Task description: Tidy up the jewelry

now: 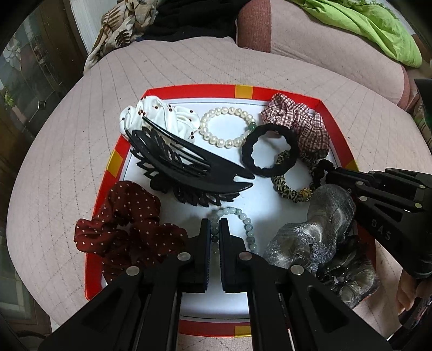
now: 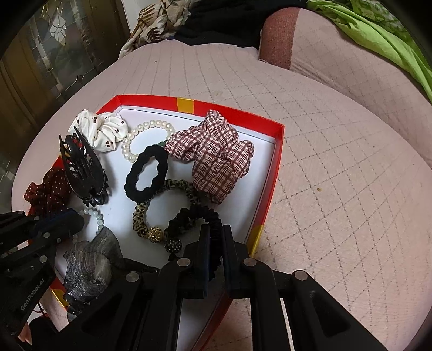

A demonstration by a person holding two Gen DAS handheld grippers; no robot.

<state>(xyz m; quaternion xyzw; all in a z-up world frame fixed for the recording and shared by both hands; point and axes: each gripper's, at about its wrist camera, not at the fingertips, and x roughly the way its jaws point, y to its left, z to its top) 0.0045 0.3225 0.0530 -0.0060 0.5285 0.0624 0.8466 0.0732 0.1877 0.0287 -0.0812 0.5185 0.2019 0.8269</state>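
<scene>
A red box lid point(image 1: 189, 90) point(image 2: 237, 113) with a white floor lies on a pink quilted cushion and holds hair ties and bracelets. My left gripper point(image 1: 214, 225) is shut on a pale green bead bracelet point(image 1: 247, 222), seen in the right wrist view point(image 2: 98, 216) too. My right gripper point(image 2: 216, 230) is shut on a black spiral hair tie point(image 2: 194, 216) near the lid's right wall; it shows in the left wrist view point(image 1: 330, 172). A pearl bracelet point(image 1: 226, 127) point(image 2: 143, 132), a black hair tie point(image 1: 270, 149) point(image 2: 147, 172) and a leopard hair tie point(image 2: 164, 208) lie between.
Also in the lid: a black claw clip point(image 1: 183, 164) point(image 2: 81, 170), a white scrunchie point(image 1: 162, 118), a dark red dotted scrunchie point(image 1: 127, 224), a plaid scrunchie point(image 2: 216, 156), a silver scrunchie point(image 1: 318, 229). Green cloth point(image 1: 364, 24) lies at the back right.
</scene>
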